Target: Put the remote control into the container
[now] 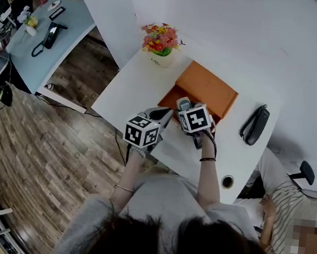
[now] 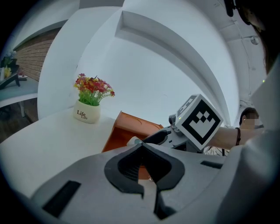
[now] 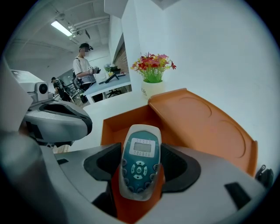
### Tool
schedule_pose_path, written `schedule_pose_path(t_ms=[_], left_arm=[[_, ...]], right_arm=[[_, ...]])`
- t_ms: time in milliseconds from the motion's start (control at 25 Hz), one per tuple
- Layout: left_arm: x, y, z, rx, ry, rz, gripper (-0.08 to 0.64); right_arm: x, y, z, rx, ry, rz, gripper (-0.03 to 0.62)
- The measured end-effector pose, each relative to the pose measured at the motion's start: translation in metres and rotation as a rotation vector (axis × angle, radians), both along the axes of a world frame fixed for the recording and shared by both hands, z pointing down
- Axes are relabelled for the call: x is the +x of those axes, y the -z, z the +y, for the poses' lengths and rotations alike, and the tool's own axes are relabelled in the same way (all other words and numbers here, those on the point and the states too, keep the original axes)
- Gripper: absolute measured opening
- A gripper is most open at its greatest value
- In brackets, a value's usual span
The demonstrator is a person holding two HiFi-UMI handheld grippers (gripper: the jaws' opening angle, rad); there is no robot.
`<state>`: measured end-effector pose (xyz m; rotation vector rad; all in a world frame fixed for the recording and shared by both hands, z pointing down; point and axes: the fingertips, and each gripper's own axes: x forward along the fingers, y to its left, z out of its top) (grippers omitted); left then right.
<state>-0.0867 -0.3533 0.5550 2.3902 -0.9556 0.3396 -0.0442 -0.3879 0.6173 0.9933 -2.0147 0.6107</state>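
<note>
Over white table [image 1: 140, 87], right gripper [image 3: 142, 162] clamps remote control [image 3: 141, 146].

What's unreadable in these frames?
Container interior: head view, left hand-held gripper and right hand-held gripper cover most of it; right gripper view, remote control blocks its floor.
Remote control's lower end: right gripper view, sunk between the jaws.
Black object on desk: head view, too small to identify.

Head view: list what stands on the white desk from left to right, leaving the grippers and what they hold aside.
Left to right: flower pot → orange container → black device.
</note>
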Motion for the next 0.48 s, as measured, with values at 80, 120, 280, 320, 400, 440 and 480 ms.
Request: schedule_pose_path(t_ms=[80,120,280,320,400,440,480], left_arm=[[-0.002,0.0,-0.003,-0.002,-0.001,-0.006,0.003],[-0.003,0.0,-0.005,-0.001,-0.002,-0.009,0.003],[-0.003,-0.003,-0.005,-0.009,-0.002,-0.013,0.003],[-0.003,-0.004,-0.004,-0.011,-0.001,-0.015,0.003],[-0.003,-0.004,-0.004,-0.013,-0.001,-0.018,0.003],[-0.004,-0.005,-0.004,-0.014,-0.001,-0.02,0.003],[-0.005,-0.005,-0.005,-0.015,0.001,-0.022,0.003]], right_arm=[[0.0,-0.003,-0.004,-0.008,-0.007,0.004,0.281],[0.0,-0.004,-0.005,-0.01,-0.011,0.005,0.281],[0.0,-0.011,-0.006,-0.022,-0.013,0.018,0.281],[-0.001,-0.013,-0.004,-0.033,-0.012,0.019,0.281],[-0.005,-0.019,0.002,-0.067,-0.013,0.012,0.281],[-0.005,-0.021,0.002,-0.071,-0.015,0.021,0.281],[-0.003,-0.021,0.0,-0.063,-0.018,0.04,0.281]])
